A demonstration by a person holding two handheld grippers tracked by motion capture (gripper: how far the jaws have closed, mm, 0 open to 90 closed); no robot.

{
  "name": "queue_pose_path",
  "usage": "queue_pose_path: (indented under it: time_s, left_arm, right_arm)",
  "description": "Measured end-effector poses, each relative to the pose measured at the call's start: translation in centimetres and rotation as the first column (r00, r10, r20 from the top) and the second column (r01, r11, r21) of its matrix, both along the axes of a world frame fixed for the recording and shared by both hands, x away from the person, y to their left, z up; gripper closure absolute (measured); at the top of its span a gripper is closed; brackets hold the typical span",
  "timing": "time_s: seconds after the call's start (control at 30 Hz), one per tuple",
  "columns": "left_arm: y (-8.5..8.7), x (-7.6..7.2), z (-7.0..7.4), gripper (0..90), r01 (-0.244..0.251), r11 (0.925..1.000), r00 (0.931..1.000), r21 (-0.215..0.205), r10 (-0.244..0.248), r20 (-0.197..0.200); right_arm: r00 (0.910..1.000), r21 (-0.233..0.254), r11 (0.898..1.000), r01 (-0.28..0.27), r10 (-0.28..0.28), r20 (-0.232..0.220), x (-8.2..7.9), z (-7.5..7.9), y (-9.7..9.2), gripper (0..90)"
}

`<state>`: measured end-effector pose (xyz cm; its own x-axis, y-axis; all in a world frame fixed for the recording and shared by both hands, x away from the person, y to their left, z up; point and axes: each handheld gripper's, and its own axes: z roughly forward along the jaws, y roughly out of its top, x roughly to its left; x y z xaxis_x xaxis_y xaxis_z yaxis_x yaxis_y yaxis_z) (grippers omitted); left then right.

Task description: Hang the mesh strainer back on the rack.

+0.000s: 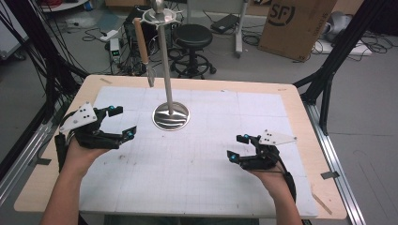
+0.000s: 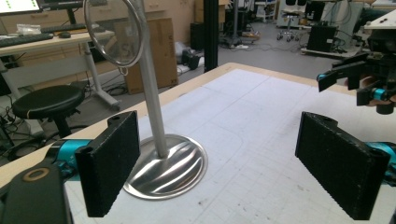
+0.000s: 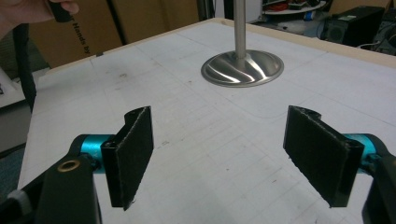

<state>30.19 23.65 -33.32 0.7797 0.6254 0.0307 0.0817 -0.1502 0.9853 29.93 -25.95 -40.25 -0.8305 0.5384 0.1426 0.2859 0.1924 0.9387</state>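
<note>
Tabletop is showing light wood edging under a white mat with a faint grey grid. Stand is reading polished silver with swirl ridges on its base; the hanging knife is showing a brown handle. Both hand-held grippers, left and right, are showing black with cyan joints and white top plates.

Stand on mat toward table's far side; knife hanging left of pole; stool behind table.
</note>
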Motion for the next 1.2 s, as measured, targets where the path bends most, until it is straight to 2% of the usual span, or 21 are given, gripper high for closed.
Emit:
queue_pose_path:
  time_s: [0.4,0.5,0.6,0.9,1.07,1.2]
  left_arm:
    - [-0.7,-1.7,-1.9,13.6,0.024,0.9996,0.9997,-0.013,-0.025,-0.003]
    - [-0.7,-1.9,-2.1,13.4,0.016,0.9999,0.9998,0.003,-0.016,-0.015]
    - [-0.5,-2.1,-2.4,13.4,0.018,0.9997,0.9995,-0.014,-0.018,-0.024]
    - [-0.3,-2.5,-3.3,13.4,0.015,0.9997,0.9987,-0.022,-0.016,-0.048]
    - [-0.2,-2.2,-3.7,13.4,-0.001,0.9997,0.9983,-0.023,0.000,-0.058]
    - [-0.4,-2.0,-4.3,13.5,-0.009,0.9996,0.9974,-0.026,0.008,-0.071]
  right_arm:
    - [0.9999,0.000,1.000,0.014,-0.014,-0.010,0.1,-0.2,-0.2,22.5]
    - [0.9999,-0.001,1.000,0.010,-0.010,-0.007,0.1,-0.2,-0.2,22.5]
    - [0.9999,0.001,1.000,0.013,-0.013,-0.006,0.1,-0.2,-0.3,22.4]
    - [0.9998,0.010,1.000,0.018,-0.018,-0.001,0.2,-0.1,-0.4,21.9]
    - [0.9991,0.037,0.998,0.041,-0.041,-0.010,0.4,-0.1,-0.8,20.1]
    - [0.9983,0.037,0.998,0.057,-0.056,-0.016,0.4,-0.2,-1.0,18.6]
